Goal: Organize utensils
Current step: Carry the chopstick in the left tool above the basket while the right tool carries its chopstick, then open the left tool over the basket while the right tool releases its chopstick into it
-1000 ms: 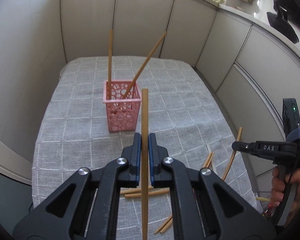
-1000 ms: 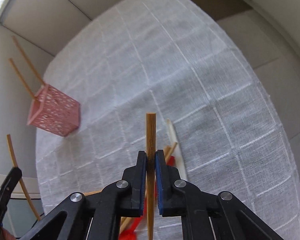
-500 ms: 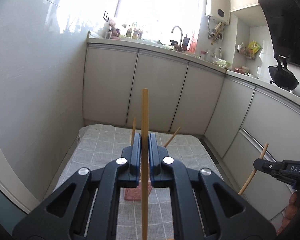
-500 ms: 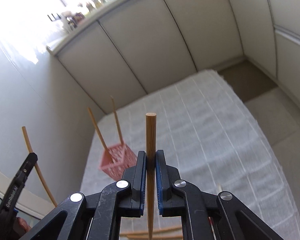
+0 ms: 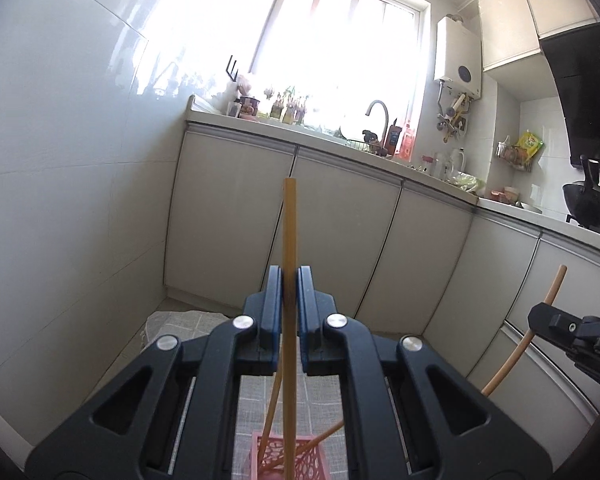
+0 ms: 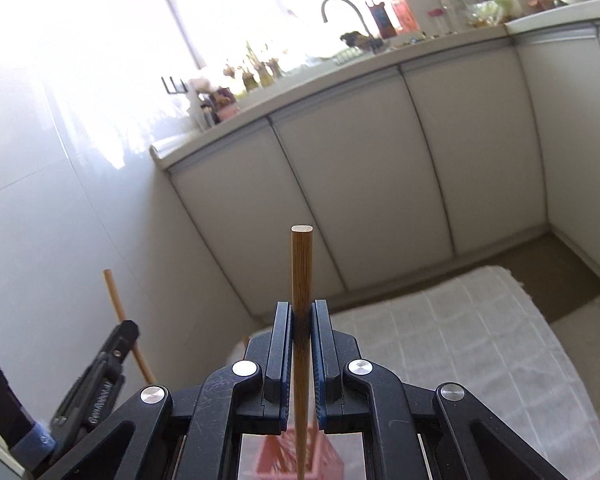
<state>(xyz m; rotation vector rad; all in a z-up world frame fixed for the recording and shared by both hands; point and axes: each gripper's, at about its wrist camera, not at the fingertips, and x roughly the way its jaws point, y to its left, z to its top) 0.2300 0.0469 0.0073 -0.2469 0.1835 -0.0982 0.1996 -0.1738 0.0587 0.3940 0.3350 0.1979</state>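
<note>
My left gripper (image 5: 286, 280) is shut on a wooden chopstick (image 5: 289, 232) that stands upright between its pads. Its lower end hangs over the pink perforated holder (image 5: 284, 458) at the bottom edge, where two other chopsticks (image 5: 272, 412) lean. My right gripper (image 6: 302, 316) is shut on a darker wooden chopstick (image 6: 302, 272), also upright, above the same pink holder (image 6: 300, 460). Each gripper shows in the other's view, the right one (image 5: 540, 318) at the right edge and the left one (image 6: 120, 336) at the lower left.
The table with a grey checked cloth (image 6: 480, 340) lies below. Grey kitchen cabinets (image 5: 340, 240) and a counter with a tap (image 5: 378, 114) stand behind. A white tiled wall (image 5: 60, 200) is on the left.
Both grippers have tilted up from looking down at the table to looking at the cabinets and window. They have moved over the pink holder, each still holding its chopstick.
</note>
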